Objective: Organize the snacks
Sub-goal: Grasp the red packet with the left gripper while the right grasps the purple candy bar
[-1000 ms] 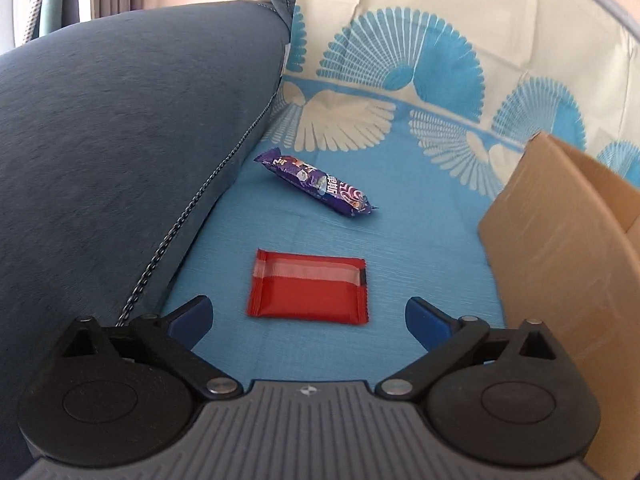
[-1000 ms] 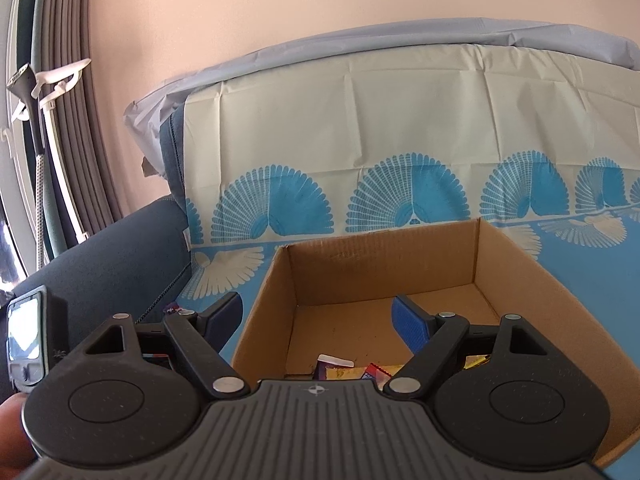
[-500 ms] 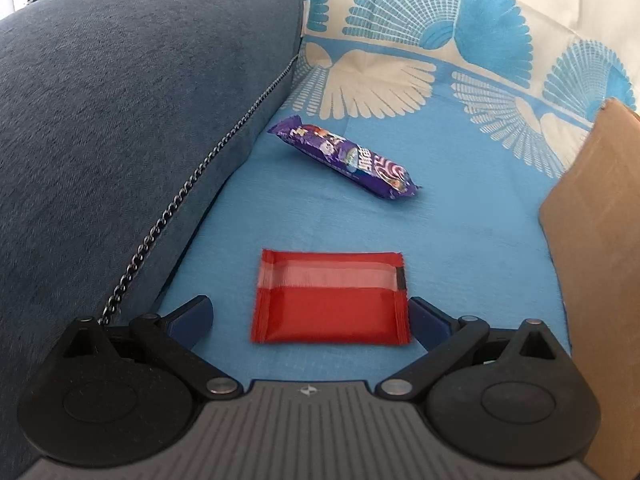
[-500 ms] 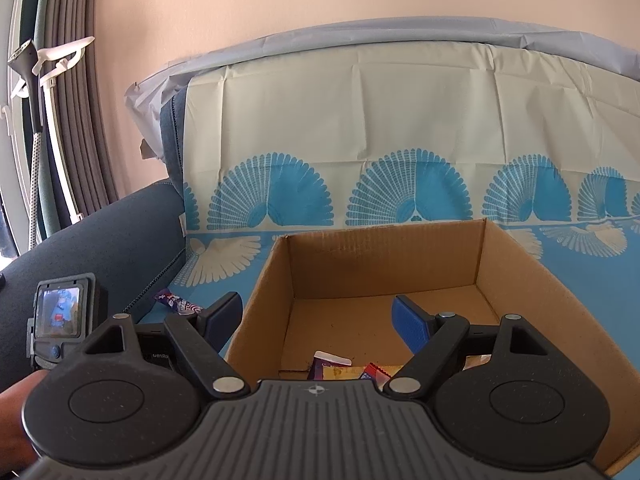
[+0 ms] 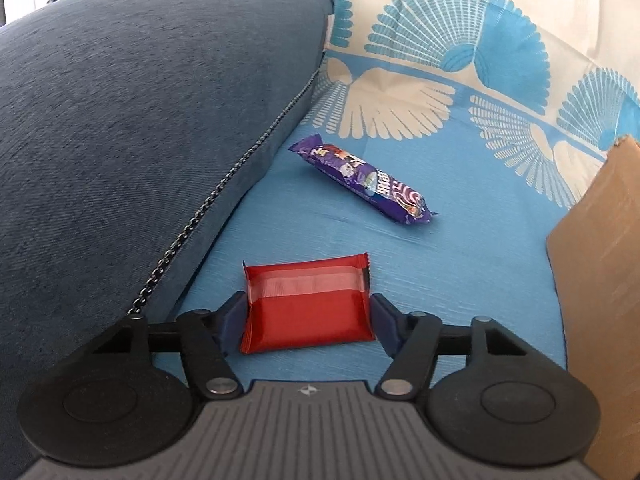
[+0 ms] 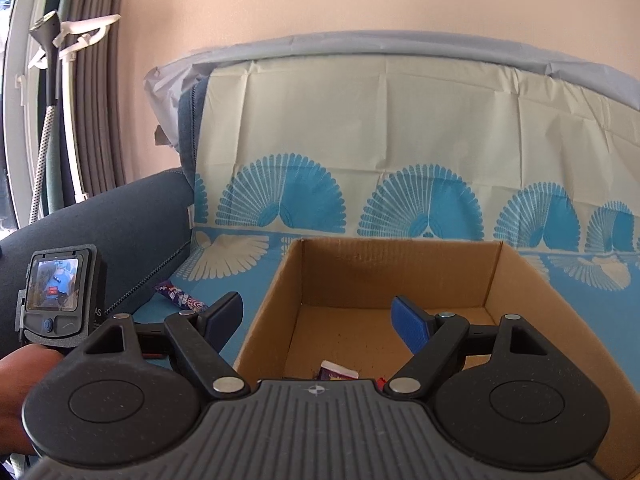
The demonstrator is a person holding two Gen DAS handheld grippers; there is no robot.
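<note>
Closing in, my left gripper is pinching the red snack packet by its short ends, while my right gripper is waiting open-jawed above the cardboard box.

Looks like a home, living room most likely. Dark blue fabric sofa with a fat padded armrest and corded seam, seat and backrest draped in a creased blue-and-cream fan-print cover. Plain peach wall behind it, grey pleated curtains at a bright window on the left, with what seems like a garment steamer pole parked next to them. Cardboard box just sitting on the seat.
</note>
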